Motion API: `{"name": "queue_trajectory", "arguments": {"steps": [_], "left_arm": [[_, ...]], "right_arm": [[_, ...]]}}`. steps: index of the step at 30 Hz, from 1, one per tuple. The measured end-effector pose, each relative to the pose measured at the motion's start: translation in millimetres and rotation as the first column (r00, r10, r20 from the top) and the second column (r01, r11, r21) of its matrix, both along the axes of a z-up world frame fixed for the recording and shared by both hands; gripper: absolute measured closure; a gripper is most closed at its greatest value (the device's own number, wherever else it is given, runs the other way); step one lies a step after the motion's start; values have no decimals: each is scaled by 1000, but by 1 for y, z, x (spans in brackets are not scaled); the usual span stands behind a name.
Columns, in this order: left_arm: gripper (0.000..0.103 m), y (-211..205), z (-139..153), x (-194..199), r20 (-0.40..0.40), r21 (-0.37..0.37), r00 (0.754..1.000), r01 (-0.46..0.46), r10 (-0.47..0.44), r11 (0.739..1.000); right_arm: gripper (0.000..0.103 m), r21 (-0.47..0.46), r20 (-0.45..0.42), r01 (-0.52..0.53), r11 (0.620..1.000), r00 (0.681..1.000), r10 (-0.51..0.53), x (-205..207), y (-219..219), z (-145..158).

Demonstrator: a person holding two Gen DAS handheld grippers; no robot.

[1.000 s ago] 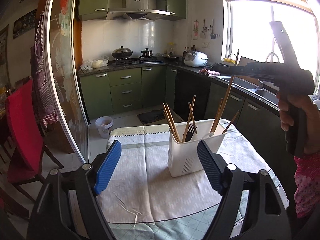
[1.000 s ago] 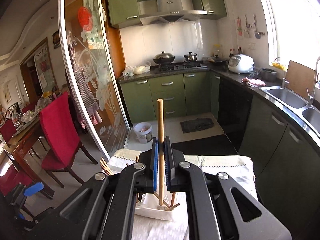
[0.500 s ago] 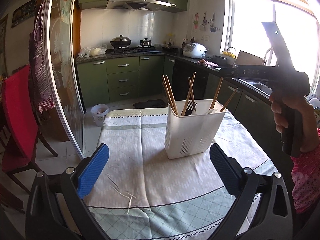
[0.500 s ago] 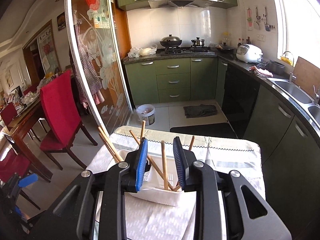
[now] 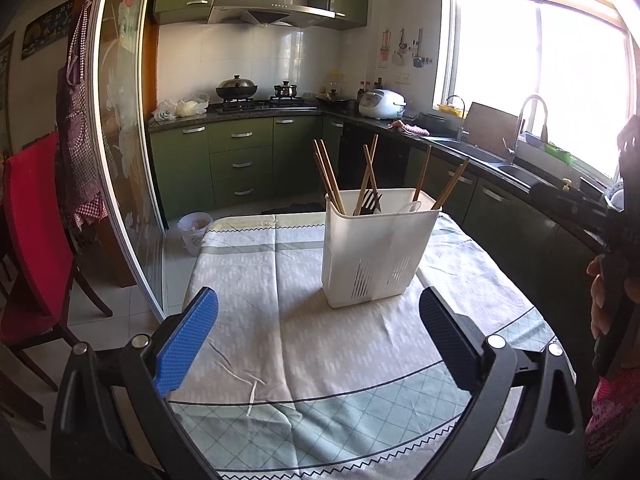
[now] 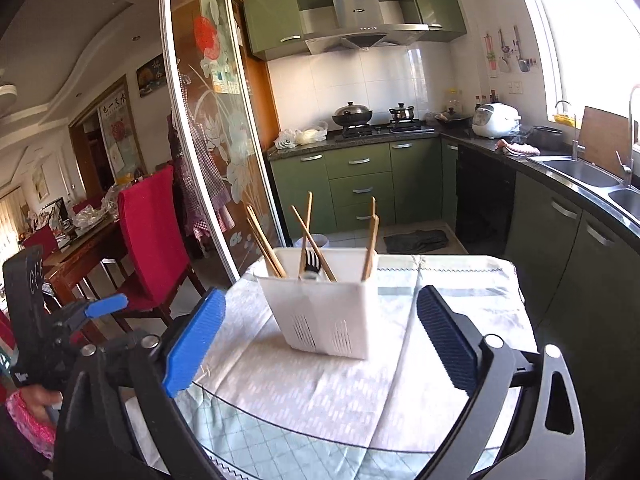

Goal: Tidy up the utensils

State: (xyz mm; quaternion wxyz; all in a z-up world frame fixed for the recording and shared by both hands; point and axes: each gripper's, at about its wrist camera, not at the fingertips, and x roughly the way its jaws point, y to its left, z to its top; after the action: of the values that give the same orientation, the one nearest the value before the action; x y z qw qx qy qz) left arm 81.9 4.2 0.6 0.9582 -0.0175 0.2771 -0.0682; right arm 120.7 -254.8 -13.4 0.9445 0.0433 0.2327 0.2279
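A red chair (image 6: 154, 236) is standing left of the desk (image 5: 320, 344). Nothing is blocking the white utensil holder (image 5: 376, 248) sitting mid-desk. Wooden chopsticks (image 5: 329, 178) and a black fork (image 6: 311, 260) are poking upward, leaning apart. The left hand-held gripper (image 5: 318, 334) and right hand-held gripper (image 6: 320, 336) are spreading wide, holding nothing.

Home kitchen: stove (image 5: 256, 101), sink (image 6: 580, 171), green cabinets (image 5: 240, 160).
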Motion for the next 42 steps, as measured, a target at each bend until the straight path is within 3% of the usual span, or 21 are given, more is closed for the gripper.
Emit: {"name": "queue_trajectory", "arguments": {"steps": [6,14,20,27,42], "left_arm": [[7,-6,-22,-17,-20,-24,1000,6,-6,1000],[7,-4,-42,-45,-50,-53,999,-24,21,998],[7,-4,-33,-69,-24,-40,999,-27,26,999],[7,-18,-16,-93,37,-45,999,11,-9,999],[7,-23,-14,-104,42,-62,999,21,-18,998]], "right_arm": [[5,-69,9,29,997,1000,-28,-53,-19,-48],[5,-17,0,70,997,998,-70,-111,-39,-81],[5,-1,48,113,994,992,-113,-144,-49,-66],[5,-53,104,134,990,986,-128,-168,-40,-44],[5,-81,93,130,988,988,-123,-177,-32,-41]]}}
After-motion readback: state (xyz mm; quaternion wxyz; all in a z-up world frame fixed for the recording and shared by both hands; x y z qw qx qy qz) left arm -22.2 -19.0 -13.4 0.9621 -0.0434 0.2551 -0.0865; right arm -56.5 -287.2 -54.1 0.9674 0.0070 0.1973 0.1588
